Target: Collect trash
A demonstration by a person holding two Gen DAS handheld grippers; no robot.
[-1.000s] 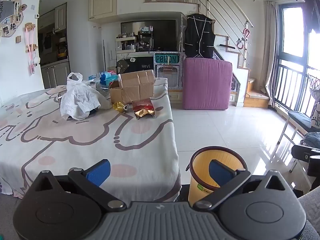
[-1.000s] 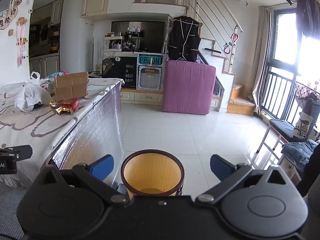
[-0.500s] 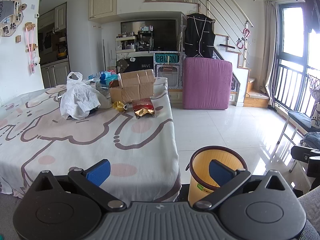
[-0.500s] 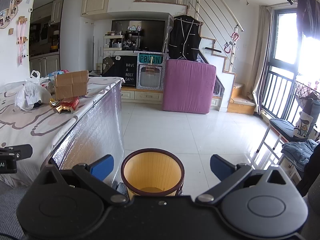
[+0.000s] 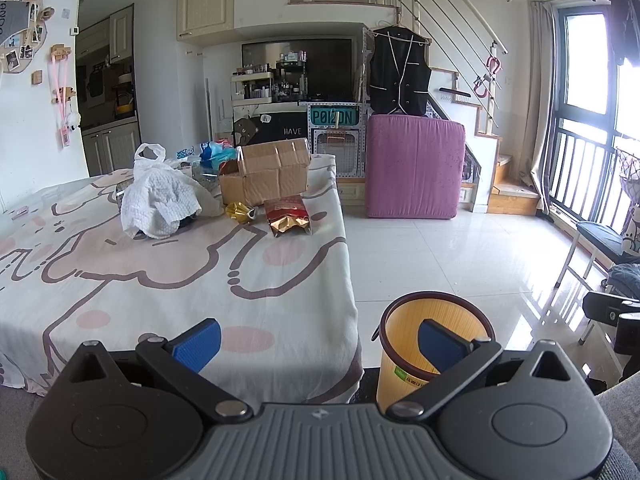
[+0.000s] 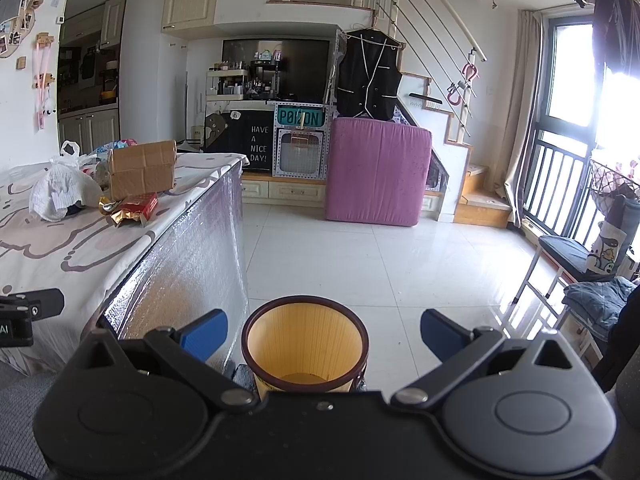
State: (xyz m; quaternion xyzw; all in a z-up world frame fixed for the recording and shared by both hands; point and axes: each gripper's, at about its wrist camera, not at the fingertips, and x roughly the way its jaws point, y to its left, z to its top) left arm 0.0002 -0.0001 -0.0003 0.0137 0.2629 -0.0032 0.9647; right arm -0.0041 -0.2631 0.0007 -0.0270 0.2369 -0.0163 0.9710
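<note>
Left gripper (image 5: 318, 340) and right gripper (image 6: 323, 330) both gape wide, empty, near the yellow bin (image 6: 306, 344) on the floor beside the table (image 5: 160, 280), trash far off: red snack bag (image 5: 289, 216), gold wrapper (image 5: 239, 213), white plastic bag (image 5: 160, 200), cardboard box (image 5: 266, 174).

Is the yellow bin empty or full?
Empty, as far as shows: the bin stands upright and the right wrist view shows only bare ribbed walls inside.

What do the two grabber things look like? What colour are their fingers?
Both the left gripper and the right gripper have black jointed linkage arms with silver pivot bolts, two round black discs at the base, and flat blue ribbed fingertips. The left's middle plate is ribbed grey; the right's is plain black.
</note>
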